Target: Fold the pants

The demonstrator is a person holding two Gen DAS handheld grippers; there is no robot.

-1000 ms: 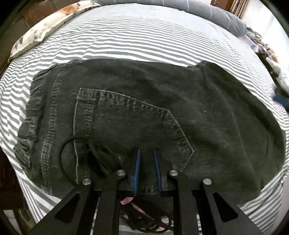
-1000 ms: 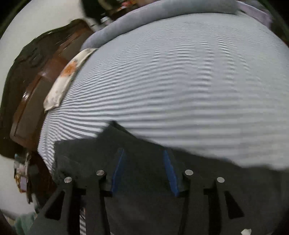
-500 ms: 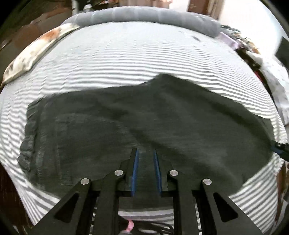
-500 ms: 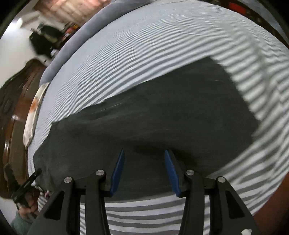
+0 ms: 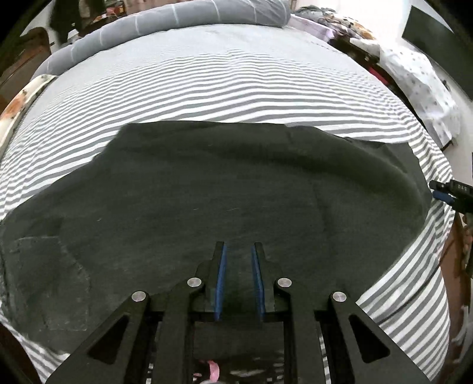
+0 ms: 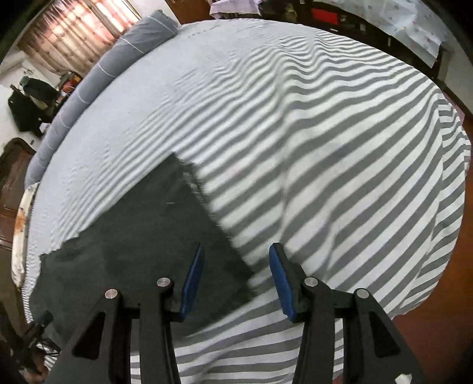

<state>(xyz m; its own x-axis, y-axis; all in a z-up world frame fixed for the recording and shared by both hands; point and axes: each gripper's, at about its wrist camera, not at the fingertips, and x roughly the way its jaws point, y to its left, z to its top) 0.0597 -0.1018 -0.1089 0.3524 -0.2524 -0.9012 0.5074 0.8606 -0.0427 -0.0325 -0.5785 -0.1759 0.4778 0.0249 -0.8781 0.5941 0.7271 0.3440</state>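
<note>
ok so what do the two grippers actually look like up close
Both match: the left gripper and right gripper are matte black, with triangular cut-outs in the linkage arms, round silver pivot pins, and blue pads lining the inner face of each finger. No cables or markings are visible on them.

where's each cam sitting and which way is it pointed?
Left wrist: on the left hand-held gripper, looking forward along its narrowly parted fingers over the dark pants toward the grey bolster.
Right wrist: on the right hand-held gripper, fingers wide apart, above the pants' corner.
Shared: pants, striped bedsheet, bolster; the right gripper shows at the left view's right edge.
</note>
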